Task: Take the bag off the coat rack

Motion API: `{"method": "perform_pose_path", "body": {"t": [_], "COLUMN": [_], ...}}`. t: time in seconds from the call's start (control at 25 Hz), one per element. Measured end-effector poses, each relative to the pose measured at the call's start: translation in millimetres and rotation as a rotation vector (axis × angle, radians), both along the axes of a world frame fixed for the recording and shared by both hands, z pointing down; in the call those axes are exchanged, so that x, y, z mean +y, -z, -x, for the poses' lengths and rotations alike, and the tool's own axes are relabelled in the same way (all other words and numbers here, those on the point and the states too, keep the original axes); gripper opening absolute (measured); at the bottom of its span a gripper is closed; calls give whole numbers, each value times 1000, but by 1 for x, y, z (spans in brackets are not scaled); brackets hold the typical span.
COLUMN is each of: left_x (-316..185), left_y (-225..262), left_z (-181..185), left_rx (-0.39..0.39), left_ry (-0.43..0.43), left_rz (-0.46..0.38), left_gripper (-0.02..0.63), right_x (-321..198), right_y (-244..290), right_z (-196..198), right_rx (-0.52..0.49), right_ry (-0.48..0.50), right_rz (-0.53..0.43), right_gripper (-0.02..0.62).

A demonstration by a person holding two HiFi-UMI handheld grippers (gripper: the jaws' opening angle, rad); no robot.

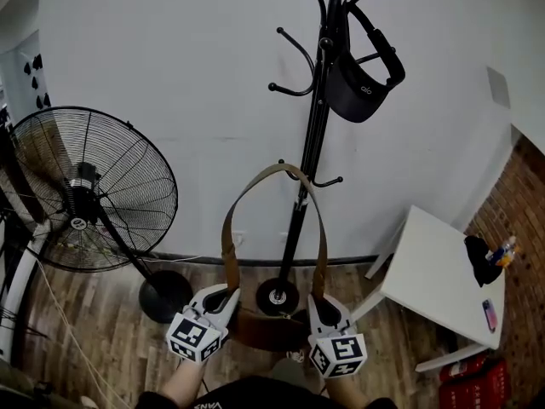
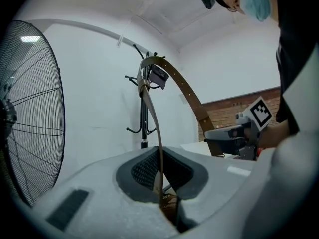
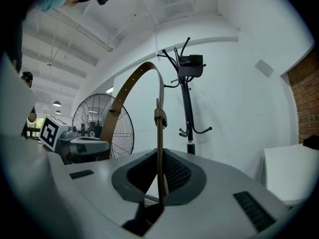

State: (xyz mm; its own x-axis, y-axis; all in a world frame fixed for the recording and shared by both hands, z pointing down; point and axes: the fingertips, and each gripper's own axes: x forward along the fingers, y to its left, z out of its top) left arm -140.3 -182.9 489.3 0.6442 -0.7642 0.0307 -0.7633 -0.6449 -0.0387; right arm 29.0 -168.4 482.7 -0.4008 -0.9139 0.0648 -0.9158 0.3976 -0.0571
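A brown leather bag (image 1: 269, 328) hangs low between my two grippers, in front of the black coat rack (image 1: 313, 135). Its long strap (image 1: 228, 237) arches up to the rack's low hooks (image 1: 328, 181); I cannot tell whether the top of the loop rests on one. My left gripper (image 1: 223, 300) is shut on the strap's left run, seen edge-on between its pads (image 2: 160, 156). On the right run my right gripper (image 1: 320, 307) is likewise shut, the strap (image 3: 159, 148) pinched between its pads. A black bag (image 1: 362, 79) hangs from an upper hook.
A large black pedestal fan (image 1: 85, 190) stands at the left on the wooden floor. At the right, a white table (image 1: 443, 284) carries a black item (image 1: 481, 258) and a phone (image 1: 490, 315). A red crate (image 1: 477, 386) sits below it, by a brick wall.
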Motion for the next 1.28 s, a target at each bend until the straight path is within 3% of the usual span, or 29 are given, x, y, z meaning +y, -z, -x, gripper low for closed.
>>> {"method": "perform_pose_path", "body": {"t": [0.56, 1.28], "left_x": [3, -16], "left_y": [-11, -7], "left_z": [-3, -17], "left_rx": [-5, -12], "left_ry": [8, 3], "left_rz": [36, 18], "left_gripper": [19, 20], "right_x": [1, -15], "right_y": [-17, -13], "right_z": [-4, -18], "right_rx": [5, 9], "right_ry": [-17, -23], "right_rz": [34, 24], "right_gripper": [26, 26]}}
